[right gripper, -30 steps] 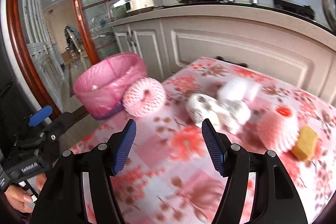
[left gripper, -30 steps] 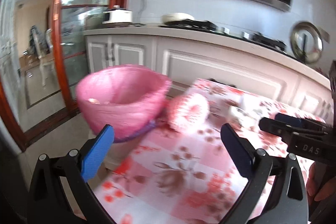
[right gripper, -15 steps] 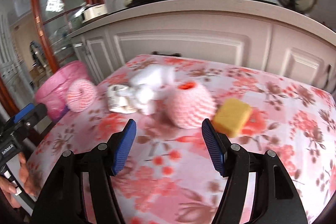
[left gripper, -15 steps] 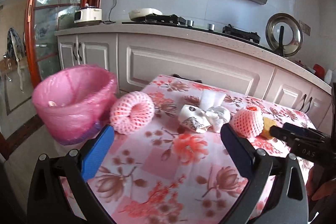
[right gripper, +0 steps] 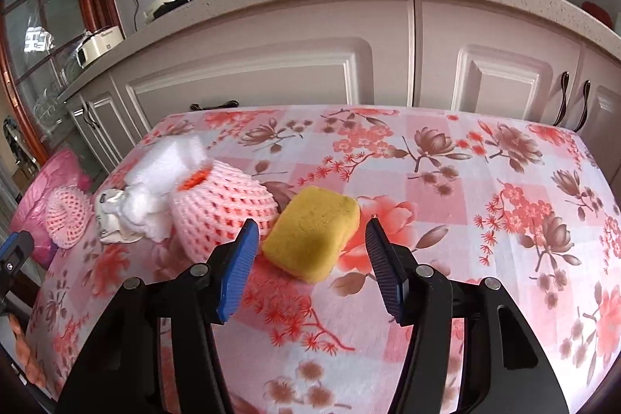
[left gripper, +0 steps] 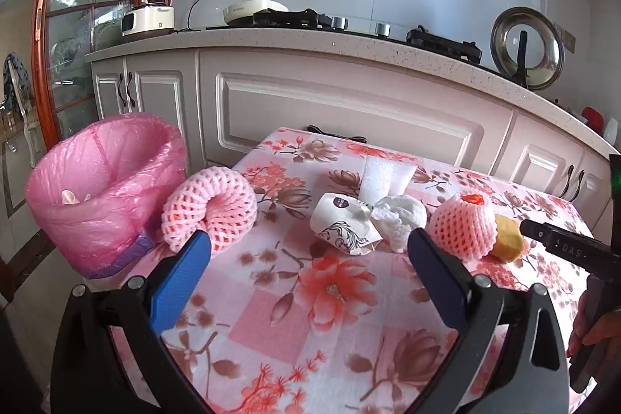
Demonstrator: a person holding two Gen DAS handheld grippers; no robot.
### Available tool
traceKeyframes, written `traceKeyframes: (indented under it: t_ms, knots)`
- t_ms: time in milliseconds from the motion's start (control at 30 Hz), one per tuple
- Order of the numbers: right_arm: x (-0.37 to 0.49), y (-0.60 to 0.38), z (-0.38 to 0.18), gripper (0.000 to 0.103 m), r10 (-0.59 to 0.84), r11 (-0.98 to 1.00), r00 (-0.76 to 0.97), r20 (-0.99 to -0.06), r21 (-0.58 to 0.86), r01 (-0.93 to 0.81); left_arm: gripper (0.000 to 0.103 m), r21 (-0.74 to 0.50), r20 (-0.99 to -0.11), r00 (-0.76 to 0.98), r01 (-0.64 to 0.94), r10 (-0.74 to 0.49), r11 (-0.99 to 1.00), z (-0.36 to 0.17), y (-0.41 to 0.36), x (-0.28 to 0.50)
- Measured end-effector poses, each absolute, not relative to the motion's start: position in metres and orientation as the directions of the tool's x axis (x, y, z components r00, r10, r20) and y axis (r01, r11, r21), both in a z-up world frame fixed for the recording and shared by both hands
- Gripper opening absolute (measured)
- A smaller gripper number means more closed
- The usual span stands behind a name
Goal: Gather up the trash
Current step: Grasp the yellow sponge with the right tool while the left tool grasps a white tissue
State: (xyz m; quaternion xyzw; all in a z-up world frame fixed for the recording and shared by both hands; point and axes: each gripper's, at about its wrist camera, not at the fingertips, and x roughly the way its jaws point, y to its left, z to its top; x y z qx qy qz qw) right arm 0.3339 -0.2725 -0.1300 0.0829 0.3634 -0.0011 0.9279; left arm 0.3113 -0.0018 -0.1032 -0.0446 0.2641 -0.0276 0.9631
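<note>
Pink foam nets, two (left gripper: 211, 210) (left gripper: 462, 226), are lying on the table (left gripper: 330, 297) with one sponge (right gripper: 312, 233), which the closing right gripper (right gripper: 310, 247) is straddling untouched; left gripper (left gripper: 308, 260) is hovering released near one bin (left gripper: 104, 189).

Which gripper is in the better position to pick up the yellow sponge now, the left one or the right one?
Right. The right gripper is lined up on the yellow sponge, jaws closing and not yet touching it. The left gripper faces the crumpled paper cup instead.
</note>
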Motion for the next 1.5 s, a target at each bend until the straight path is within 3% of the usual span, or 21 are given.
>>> traceKeyframes:
  t_ms: [433, 500, 933, 1100, 1367, 1500]
  knots:
    - [0.377, -0.265, -0.161, 0.054, 0.045, 0.985, 0.656, -0.753, 0.144, 0.098, 0.098, -0.115, -0.527, 0.848, -0.004, -0.058, 0.993, -0.12, -0.007, 0.344]
    - [0.379, -0.267, -0.164, 0.049, 0.052, 0.982, 0.648, -0.76, 0.156, 0.104, 0.098, -0.124, -0.533, 0.844, -0.006, -0.062, 0.992, -0.122, -0.007, 0.35]
    - [0.368, -0.266, -0.161, 0.046, 0.098, 0.979, 0.658, -0.746, 0.191, 0.07, 0.098, -0.076, -0.578, 0.815, 0.007, -0.05, 0.997, -0.135, -0.034, 0.384]
    - [0.366, -0.269, -0.159, 0.046, 0.105, 0.976, 0.667, -0.737, 0.205, 0.073, 0.098, -0.11, -0.585, 0.809, -0.001, -0.064, 0.994, -0.136, -0.037, 0.39]
    - [0.357, -0.282, -0.15, 0.046, 0.119, 0.97, 0.687, -0.717, 0.231, 0.073, 0.097, -0.069, -0.518, 0.85, 0.066, -0.093, 0.995, -0.116, -0.07, 0.383]
    - [0.351, -0.291, -0.15, 0.046, 0.127, 0.967, 0.692, -0.711, 0.243, 0.073, 0.09, -0.045, -0.493, 0.862, 0.109, -0.117, 0.993, -0.11, -0.093, 0.383]
